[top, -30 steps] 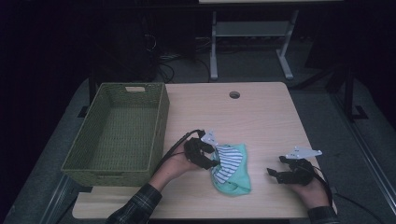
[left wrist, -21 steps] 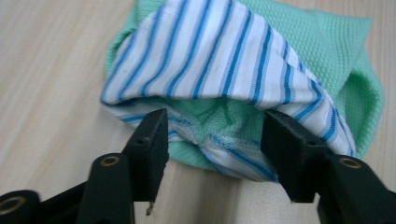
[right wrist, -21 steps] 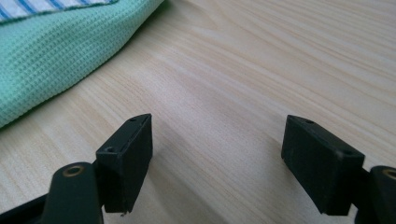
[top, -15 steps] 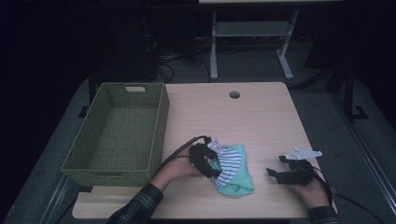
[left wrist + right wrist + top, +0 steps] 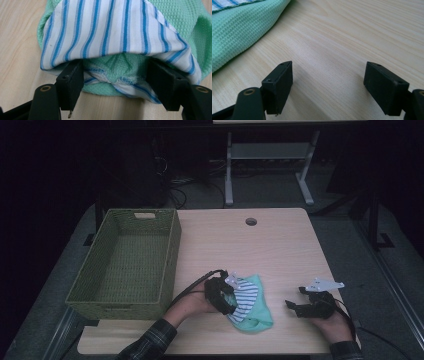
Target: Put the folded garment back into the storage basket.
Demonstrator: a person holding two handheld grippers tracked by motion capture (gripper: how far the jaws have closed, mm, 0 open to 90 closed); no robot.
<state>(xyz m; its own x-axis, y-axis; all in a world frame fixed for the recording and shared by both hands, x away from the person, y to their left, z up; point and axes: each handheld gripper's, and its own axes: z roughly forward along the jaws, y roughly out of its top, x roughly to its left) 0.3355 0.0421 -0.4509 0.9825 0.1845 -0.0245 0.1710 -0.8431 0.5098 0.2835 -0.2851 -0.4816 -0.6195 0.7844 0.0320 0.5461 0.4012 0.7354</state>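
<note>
A small garment, mint green knit with a blue-and-white striped part, lies bunched near the table's front edge. My left gripper is at its left side. In the left gripper view the striped flap drapes over both jaws. A green fold sits loosely between them, and the pads do not press on it. The left gripper has just been opening and stands open. My right gripper rests open on bare wood to the right of the garment. In the right gripper view the right gripper holds nothing, and the green knit lies at the upper left.
A green woven basket stands on the left of the wooden table, close to the left forearm. A round cable hole sits near the far edge. A metal stand's legs rise behind the table in the dark.
The left gripper's jaws have spread wider around the garment's edge, and that hand has shifted slightly toward the front edge. The right gripper has stayed in place.
</note>
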